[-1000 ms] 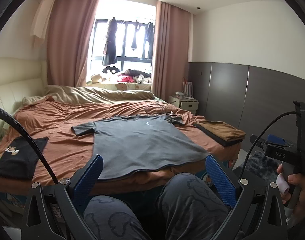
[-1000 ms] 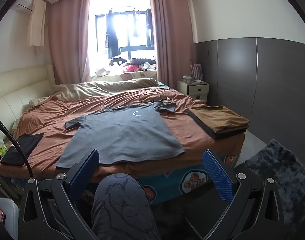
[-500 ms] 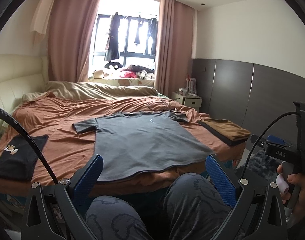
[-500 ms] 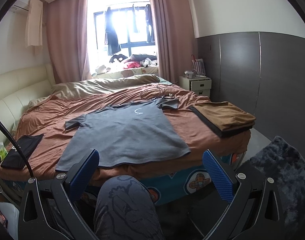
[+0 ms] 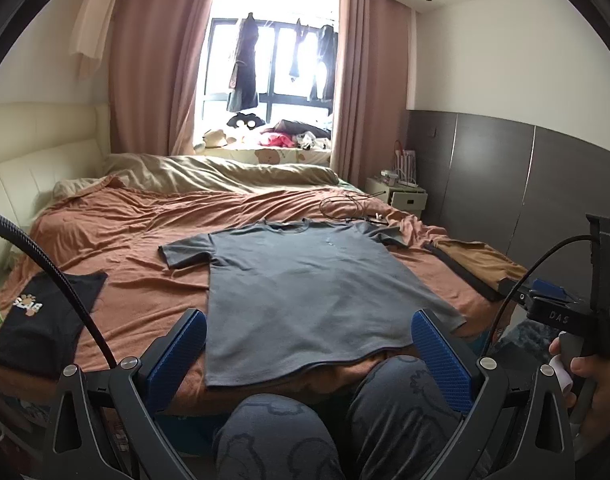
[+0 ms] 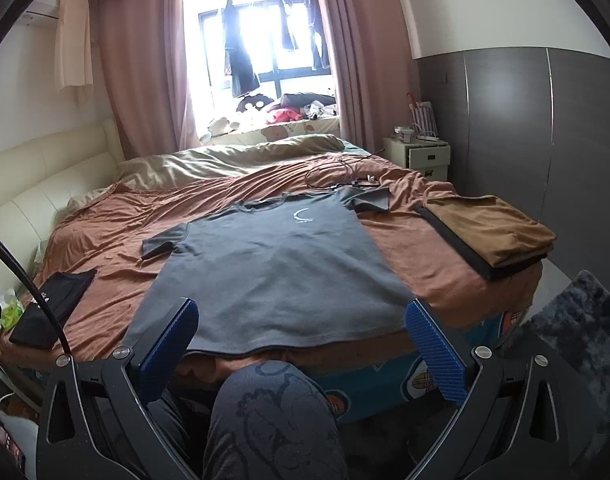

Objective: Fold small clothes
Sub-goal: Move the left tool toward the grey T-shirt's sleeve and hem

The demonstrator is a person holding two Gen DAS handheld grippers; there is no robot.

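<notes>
A grey T-shirt (image 5: 305, 288) lies spread flat, front up, on the rust-coloured bed sheet (image 5: 137, 248), its hem at the near edge of the bed. It also shows in the right wrist view (image 6: 277, 272). My left gripper (image 5: 310, 354) is open and empty, held just short of the hem. My right gripper (image 6: 303, 346) is open and empty, also near the hem above the person's knee. The right gripper body also shows at the right of the left wrist view (image 5: 561, 316).
A folded black garment (image 5: 41, 316) lies at the bed's left edge. A folded brown and black stack (image 6: 489, 232) sits on the bed's right corner. A cable (image 6: 333, 176) lies beyond the shirt's collar. The person's knees (image 5: 401, 392) are below the grippers. A dark rug (image 6: 577, 336) lies at right.
Both grippers have risen and moved closer to the bed, so the shirt looks larger and sits nearer the fingers. Both stay open.
</notes>
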